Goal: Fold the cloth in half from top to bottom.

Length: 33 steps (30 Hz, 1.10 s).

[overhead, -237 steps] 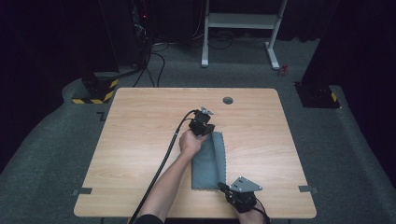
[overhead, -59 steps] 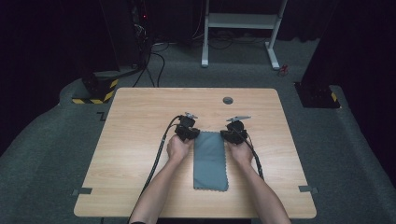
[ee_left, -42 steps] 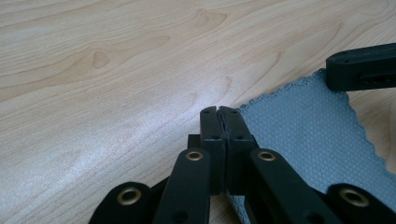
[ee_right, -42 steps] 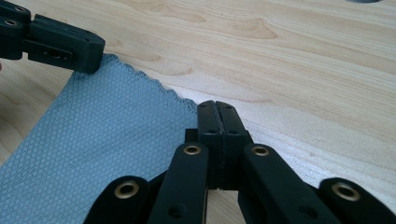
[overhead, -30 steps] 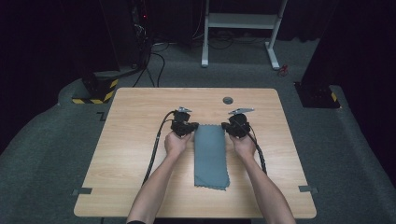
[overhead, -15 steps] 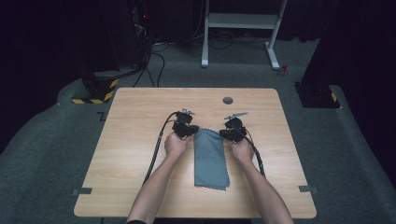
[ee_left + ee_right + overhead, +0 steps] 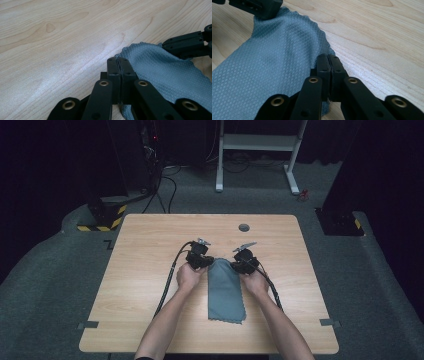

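The wooden table (image 7: 150,285) carries a grey cloth (image 7: 226,290), a long folded strip lying near the table's middle and running from the grippers toward the person's edge. The cloth's near end, with a scalloped hem, stops short of the table's near edge. Bare wood lies open on both long sides of the strip and beyond its far end, up to a round grommet (image 7: 244,227) near the far edge.

The left gripper (image 7: 204,263) sits at the far left corner of the cloth; the right gripper (image 7: 239,266) sits at the far right corner. The far end of the cloth between them is drawn in narrower than the rest of the strip.

In the left gripper view, the left gripper's (image 7: 117,61) jaws are pressed together with the cloth (image 7: 160,67) edge pinched between them; the fabric spreads to the right of the jaws. In the right gripper view, the right gripper's (image 7: 328,58) jaws have just closed and are clamped on the cloth (image 7: 272,67) edge; the fabric spreads to the left of them.
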Motion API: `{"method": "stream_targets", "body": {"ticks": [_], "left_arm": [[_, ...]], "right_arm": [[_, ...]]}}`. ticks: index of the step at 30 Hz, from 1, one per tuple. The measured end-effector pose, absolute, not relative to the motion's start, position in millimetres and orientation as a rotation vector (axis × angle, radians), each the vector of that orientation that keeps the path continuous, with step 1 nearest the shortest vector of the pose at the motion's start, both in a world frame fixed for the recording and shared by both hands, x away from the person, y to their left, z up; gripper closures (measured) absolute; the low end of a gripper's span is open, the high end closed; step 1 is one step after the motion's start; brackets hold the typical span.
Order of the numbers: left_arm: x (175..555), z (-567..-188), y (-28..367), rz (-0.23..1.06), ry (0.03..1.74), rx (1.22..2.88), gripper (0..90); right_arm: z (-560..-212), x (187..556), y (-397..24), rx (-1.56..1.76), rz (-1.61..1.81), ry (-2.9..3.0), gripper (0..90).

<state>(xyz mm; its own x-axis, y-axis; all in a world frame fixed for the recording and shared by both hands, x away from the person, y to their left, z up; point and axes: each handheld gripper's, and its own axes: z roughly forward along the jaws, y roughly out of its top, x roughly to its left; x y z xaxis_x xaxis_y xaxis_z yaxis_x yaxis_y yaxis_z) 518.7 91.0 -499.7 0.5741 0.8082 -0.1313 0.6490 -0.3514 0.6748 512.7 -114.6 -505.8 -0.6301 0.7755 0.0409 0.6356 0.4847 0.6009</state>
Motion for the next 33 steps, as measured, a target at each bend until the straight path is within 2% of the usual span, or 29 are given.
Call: {"method": "stream_targets", "body": {"ticks": [22, 33], "left_arm": [[524, -475, 104, 0.293, 1.134, 1.949, 88.9], [491, -468, 105, 0.255, 1.005, 1.979, 89.0]], "right_arm": [[-478, 517, -137, 1.249, 1.082, 2.351, 90.0], [-472, 487, -146, 1.136, 1.131, 2.393, 90.0]]}}
